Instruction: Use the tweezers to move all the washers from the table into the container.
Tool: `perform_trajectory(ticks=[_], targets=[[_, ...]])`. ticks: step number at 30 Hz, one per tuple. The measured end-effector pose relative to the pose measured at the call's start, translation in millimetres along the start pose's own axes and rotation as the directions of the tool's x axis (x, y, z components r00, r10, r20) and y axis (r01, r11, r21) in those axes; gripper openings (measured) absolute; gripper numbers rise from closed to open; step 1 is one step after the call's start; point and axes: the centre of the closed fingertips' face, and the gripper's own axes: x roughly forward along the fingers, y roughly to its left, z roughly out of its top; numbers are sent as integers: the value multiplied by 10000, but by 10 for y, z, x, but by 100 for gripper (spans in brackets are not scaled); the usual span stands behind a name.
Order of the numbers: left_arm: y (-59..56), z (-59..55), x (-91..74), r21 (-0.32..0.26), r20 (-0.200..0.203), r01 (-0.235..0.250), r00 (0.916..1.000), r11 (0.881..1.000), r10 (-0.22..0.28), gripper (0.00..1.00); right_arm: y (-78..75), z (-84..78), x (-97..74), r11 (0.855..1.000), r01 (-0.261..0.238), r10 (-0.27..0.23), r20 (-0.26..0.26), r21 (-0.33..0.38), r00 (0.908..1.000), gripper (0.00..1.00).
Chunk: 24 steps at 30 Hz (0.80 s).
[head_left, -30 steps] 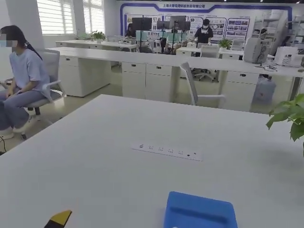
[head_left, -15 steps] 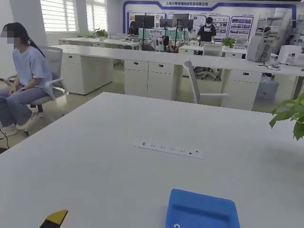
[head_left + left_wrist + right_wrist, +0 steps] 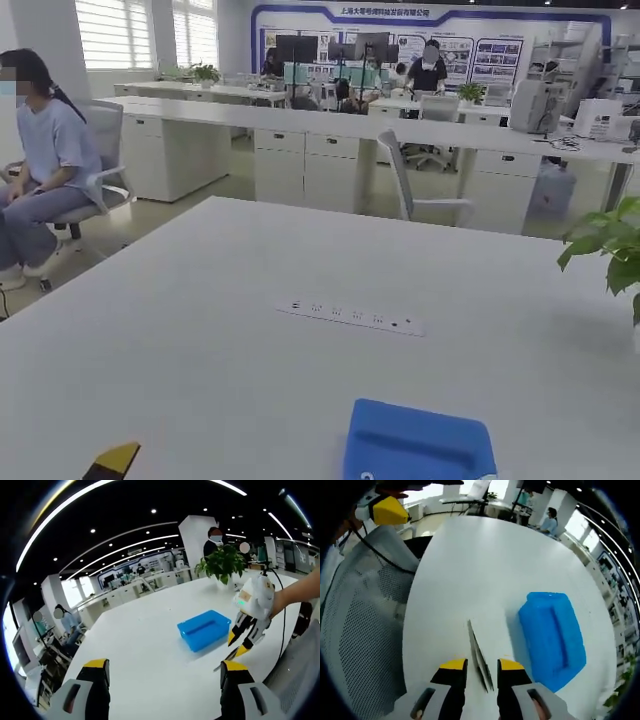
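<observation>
As before, blue container (image 3: 420, 445) low on table (image 3: 200, 330).

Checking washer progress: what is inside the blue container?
Inside the blue container the floor that shows looks bare. Its near wall hides a strip of floor, so a washer there cannot be ruled out.

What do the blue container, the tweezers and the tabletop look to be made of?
Blue rectangular container: likely moulded plastic, going by the uniform saturated colour, rounded corners and slight sheen.
Thin grey tweezers: probably metal, with slim, dull grey blades; the finish is too small to judge.
White table: smooth matte surface, possibly laminate, with no grain visible.
</observation>
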Motion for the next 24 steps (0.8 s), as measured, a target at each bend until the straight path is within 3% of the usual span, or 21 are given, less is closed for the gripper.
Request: perform_trajectory(ticks=[2,4,6,8,11,13,15,16,24], targets=[[10,13,-4,-62,25,4,10000,10000,-4,94,-25,65,-170,9930,249,-348,848,1157,9958,26],[13,24,0,-173,50,43,10000,9998,-42,95,-60,118,-349,9740,417,-788,1603,2227,9839,30],[14,26,7,-170,45,53,10000,9998,-52,95,-126,101,-507,9580,816,-1373,1899,2749,9722,33],[8,26,19,-116,12,100,9999,9999,-100,95,-165,83,-626,9493,1124,-1757,1990,2936,9641,35],[-8,37,27,-81,9,203,9998,9998,-203,95,-200,63,-811,9172,1344,-2316,2275,3750,9458,41],[-18,56,26,-85,40,265,9996,9996,-265,96,-200,71,-956,8861,1429,-2770,2566,4409,9260,47],[-19,72,23,-81,54,283,9996,9996,-282,97,-192,56,-1034,8641,1467,-3039,2668,4814,9146,53],[-15,78,21,-92,45,290,9996,9995,-289,97,-182,52,-1089,8546,1530,-3233,2779,4963,9046,55],[6,60,18,-215,-119,370,9992,9991,-373,97,-113,-96,-1336,7893,2077,-4250,2700,5778,8640,73]])
